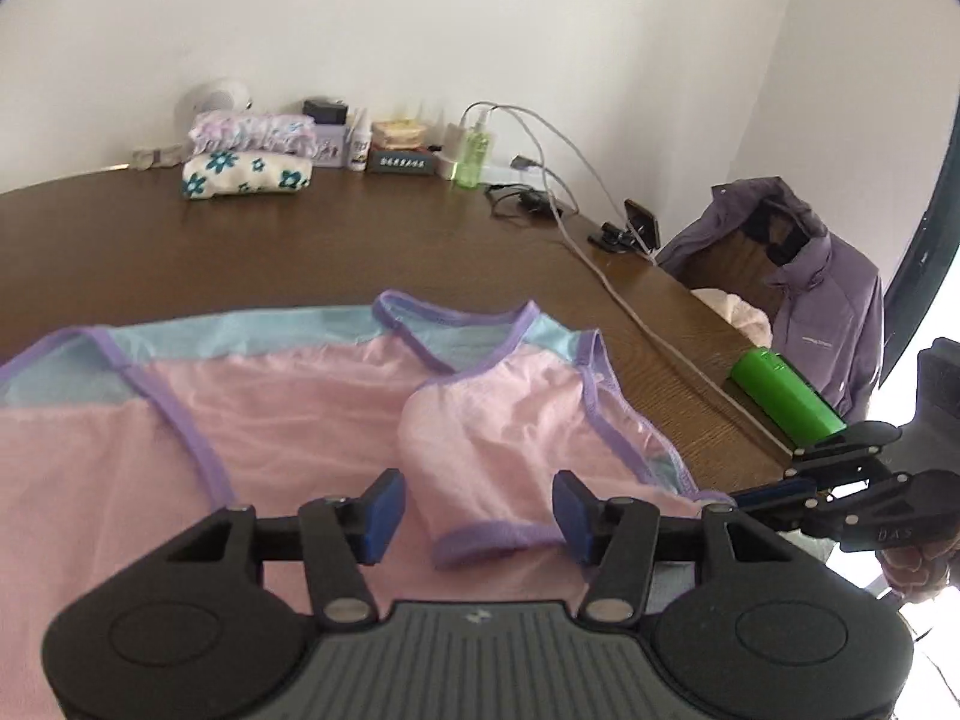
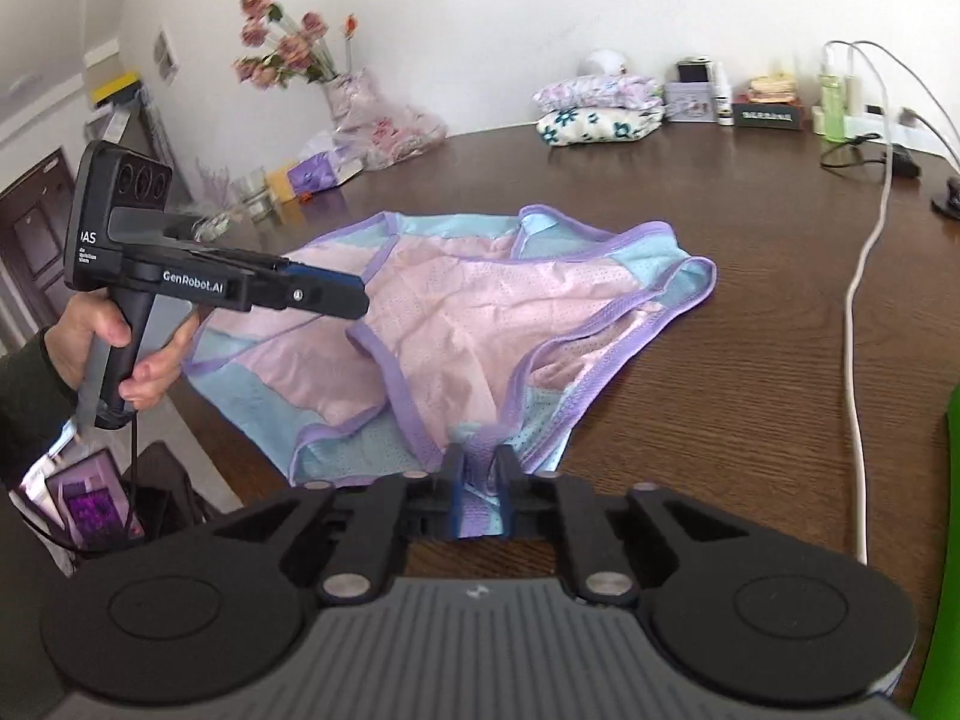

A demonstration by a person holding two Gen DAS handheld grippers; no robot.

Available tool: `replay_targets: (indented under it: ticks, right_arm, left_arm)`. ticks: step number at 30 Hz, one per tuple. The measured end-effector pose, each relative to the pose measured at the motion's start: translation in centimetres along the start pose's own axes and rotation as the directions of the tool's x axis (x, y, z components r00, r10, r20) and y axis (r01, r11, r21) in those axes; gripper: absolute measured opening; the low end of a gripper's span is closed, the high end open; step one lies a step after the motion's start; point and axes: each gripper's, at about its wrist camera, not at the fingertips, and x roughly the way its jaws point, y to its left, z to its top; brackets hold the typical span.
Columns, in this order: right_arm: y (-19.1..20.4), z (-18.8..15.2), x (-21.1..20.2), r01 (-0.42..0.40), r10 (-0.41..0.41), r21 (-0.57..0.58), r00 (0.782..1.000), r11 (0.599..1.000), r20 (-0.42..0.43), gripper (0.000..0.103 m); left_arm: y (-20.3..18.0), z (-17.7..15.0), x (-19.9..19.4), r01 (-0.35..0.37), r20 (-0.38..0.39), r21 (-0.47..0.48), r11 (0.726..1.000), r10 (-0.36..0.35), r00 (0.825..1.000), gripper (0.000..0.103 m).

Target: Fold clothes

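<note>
Shirt [image 2: 480, 324] lies spread on the table [image 2: 750, 300], center of frame in right view, long axis running upper right to lower left. R gripper [image 2: 477, 471] sits at its near edge, bottom center, clamped on the purple hem w/ cloth between the pads. L gripper [image 1: 474, 513] is parted, nothing pinched; a folded-over sleeve lies just ahead, between its fingers. Pink mesh body, blue panels, purple trim, rumpled. Looks like L is nearer the sleeve for the next grab.

Clutter along the back of a brown wooden table [image 1: 240, 240].
Green bottle [image 1: 474, 153], white cable [image 2: 858, 324], pink flowers [image 2: 288, 42] in a vase; purple jacket [image 1: 822, 300] on a chair beside the table.
</note>
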Motion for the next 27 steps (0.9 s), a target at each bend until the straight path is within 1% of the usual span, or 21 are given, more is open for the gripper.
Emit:
replay_targets:
  ticks: [1, 2, 4, 6, 7, 9, 11, 13, 14, 15, 16, 18, 19, 20, 21, 22, 23, 25, 26, 27]
  right_arm:
    - [0.3, 0.2, -0.4, 0.026, -0.026, -0.058, 1.000, 0.998, -0.008, 0.006]
    - [0.6, 0.5, -0.7, 0.051, -0.053, -0.116, 0.999, 0.992, -0.015, 0.006]
    - [0.7, 1.4, -1.6, 0.086, -0.088, -0.168, 0.996, 0.982, -0.007, 0.006]
    - [0.9, 2.1, -2.2, 0.158, -0.162, -0.221, 0.987, 0.962, 0.002, 0.006]
    - [0.8, 2.3, -2.3, 0.168, -0.172, -0.229, 0.985, 0.959, 0.003, 0.006]
    - [0.6, 2.5, -2.3, 0.159, -0.169, -0.213, 0.985, 0.964, -0.033, 0.012]
    - [0.6, 2.3, -2.3, 0.147, -0.167, -0.221, 0.983, 0.964, -0.072, 0.021]
    - [0.2, 2.1, -2.8, 0.157, -0.170, -0.204, 0.984, 0.966, -0.051, 0.023]
    - [-0.4, 2.2, -3.0, 0.154, -0.162, -0.158, 0.986, 0.975, -0.035, 0.023]
    - [-1.2, 2.4, -2.9, 0.166, -0.170, -0.103, 0.985, 0.981, -0.031, 0.023]
    - [-2.0, 2.6, -2.9, 0.176, -0.178, -0.048, 0.984, 0.983, -0.027, 0.023]
    - [-2.8, 3.0, -1.8, 0.196, -0.196, 0.007, 0.980, 0.980, -0.046, 0.021]
    - [-2.7, 3.0, -1.1, 0.184, -0.184, 0.005, 0.981, 0.983, -0.070, 0.021]
    - [-2.4, 3.0, -0.6, 0.166, -0.166, -0.009, 0.982, 0.986, -0.089, 0.021]
    - [-2.0, 2.9, -0.2, 0.147, -0.150, -0.030, 0.984, 0.989, -0.096, 0.021]
    - [-1.7, 2.8, -0.1, 0.140, -0.143, -0.041, 0.985, 0.989, -0.092, 0.021]
    - [-1.6, 2.7, -0.3, 0.146, -0.149, -0.045, 0.986, 0.988, -0.071, 0.019]
    - [-1.8, 2.4, -1.3, 0.139, -0.139, -0.010, 0.990, 0.990, -0.029, 0.019]
    - [-1.9, 2.3, -1.9, 0.148, -0.148, -0.010, 0.989, 0.989, -0.019, 0.019]
    - [-2.0, 2.2, -2.4, 0.157, -0.157, -0.011, 0.988, 0.988, -0.009, 0.019]
  left_arm:
    - [0.1, -0.2, 0.2, -0.015, -0.020, 0.000, 1.000, 0.015, 1.000, 0.054]
    - [0.2, -0.5, 0.4, -0.035, -0.037, 0.003, 0.999, 0.035, 0.999, 0.053]
    - [0.0, -1.1, 0.2, -0.057, -0.020, 0.032, 0.998, 0.058, 0.998, 0.055]
    - [-0.2, -1.4, 0.1, -0.070, -0.015, 0.049, 0.996, 0.071, 0.997, 0.056]
    - [-0.3, -1.6, 0.1, -0.072, -0.012, 0.056, 0.996, 0.073, 0.997, 0.056]
    - [-0.6, -1.7, 0.1, -0.075, -0.012, 0.063, 0.995, 0.075, 0.997, 0.056]
    - [-0.8, -1.5, 0.0, -0.047, -0.019, 0.051, 0.998, 0.048, 0.999, 0.056]
    - [-1.4, -1.1, -0.4, 0.007, -0.003, 0.034, 0.999, -0.007, 1.000, 0.056]
    - [-1.9, -0.8, -0.5, 0.047, 0.001, 0.031, 0.998, -0.047, 0.999, 0.056]
    - [-2.7, -0.3, -0.4, 0.102, 0.004, 0.035, 0.994, -0.103, 0.995, 0.056]
    - [-3.8, 0.0, -0.1, 0.160, 0.004, 0.043, 0.986, -0.161, 0.987, 0.056]
    - [-6.4, 0.5, 0.7, 0.263, -0.004, 0.069, 0.962, -0.264, 0.965, 0.056]
    - [-7.9, 0.6, 1.4, 0.291, -0.018, 0.101, 0.951, -0.290, 0.957, 0.056]
    - [-9.6, 0.5, 2.0, 0.297, -0.037, 0.154, 0.942, -0.295, 0.955, 0.056]
    - [-11.3, 0.3, 2.6, 0.288, -0.043, 0.221, 0.932, -0.286, 0.957, 0.055]
    - [-12.7, -0.1, 3.0, 0.272, -0.037, 0.284, 0.920, -0.273, 0.961, 0.055]
    - [-13.8, -0.5, 3.3, 0.251, -0.025, 0.336, 0.908, -0.258, 0.966, 0.055]
    - [-14.8, -1.0, 4.0, 0.239, -0.028, 0.373, 0.896, -0.246, 0.969, 0.051]
    - [-14.9, -1.1, 4.3, 0.249, -0.042, 0.371, 0.894, -0.252, 0.967, 0.045]
    - [-14.8, -1.1, 4.6, 0.266, -0.060, 0.362, 0.893, -0.262, 0.963, 0.044]
